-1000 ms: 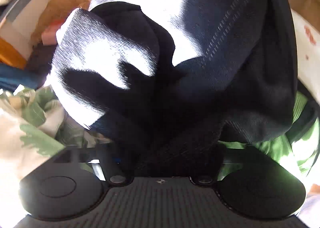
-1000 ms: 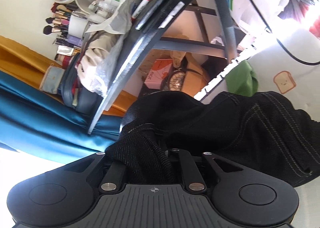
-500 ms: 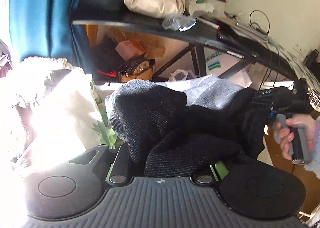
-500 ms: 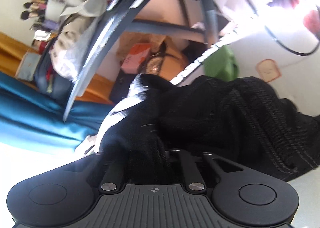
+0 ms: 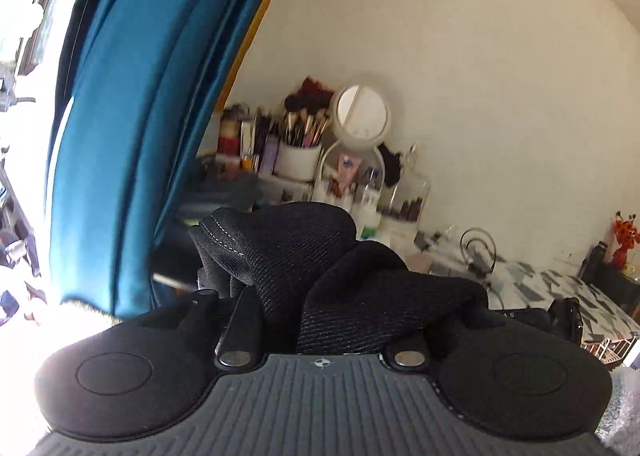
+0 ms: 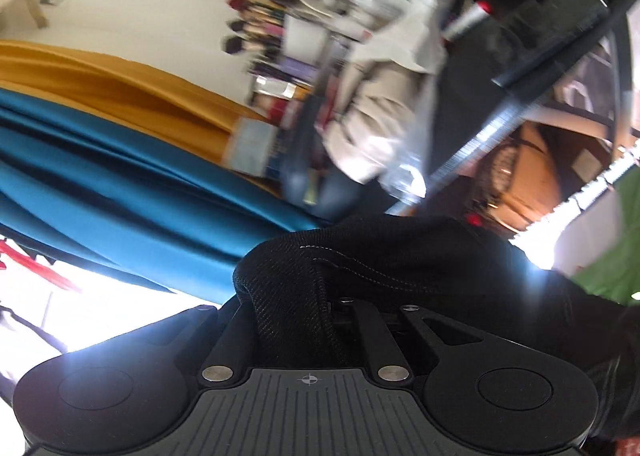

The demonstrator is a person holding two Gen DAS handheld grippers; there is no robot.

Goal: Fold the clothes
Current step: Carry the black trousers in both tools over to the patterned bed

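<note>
Left wrist view: the left claw [image 5: 316, 296] is clamping a bunched fold of black denim garment [image 5: 288, 252] with pale contrast stitching, its jaws standing nearly together with the cloth filling the gap between them. The fabric is rising in two humps directly above the claw, hiding the fingertips. Behind it, a teal curtain [image 5: 132, 128] is hanging on the left, and a cluttered worktop [image 5: 532, 276] is carrying a white cup of makeup brushes [image 5: 300, 152] and a round mirror [image 5: 362, 116] against a pale wall.

Right wrist view: the right claw [image 6: 320, 304] is pinching a stitched hem of the same black denim garment [image 6: 400, 256], jaws pressed tight together on it. The cloth is trailing off to the right. The background is motion-blurred, showing teal and mustard curtain [image 6: 100, 76] folds.
</note>
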